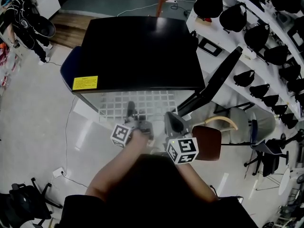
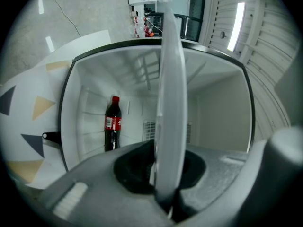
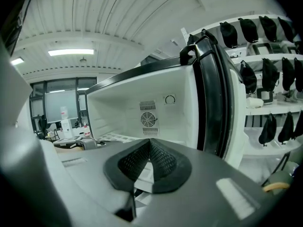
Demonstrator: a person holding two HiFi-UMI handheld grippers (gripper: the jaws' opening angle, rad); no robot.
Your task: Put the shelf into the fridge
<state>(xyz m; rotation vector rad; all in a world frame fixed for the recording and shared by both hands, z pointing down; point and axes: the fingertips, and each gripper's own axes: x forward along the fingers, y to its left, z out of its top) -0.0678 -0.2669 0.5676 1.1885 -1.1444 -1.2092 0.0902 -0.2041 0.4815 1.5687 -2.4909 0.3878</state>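
The black fridge (image 1: 137, 51) stands before me with its door (image 1: 213, 84) swung open to the right. A white wire shelf (image 1: 142, 103) lies flat at its open front. My left gripper (image 1: 132, 110) is shut on the shelf's near edge. In the left gripper view the shelf (image 2: 170, 103) runs edge-on between the jaws of the left gripper (image 2: 165, 174), and a cola bottle (image 2: 112, 122) stands inside the white cavity. My right gripper (image 1: 172, 120) sits at the shelf's near right side. In the right gripper view the pads of the right gripper (image 3: 149, 148) meet, white wire showing beneath them.
A chair with a brown seat (image 1: 206, 143) stands just right of my hands, below the open door. White racks of black bags (image 1: 256, 32) line the right side. A person (image 1: 23, 23) stands far left. A cable (image 1: 66, 141) and power strip (image 1: 59, 172) lie on the floor.
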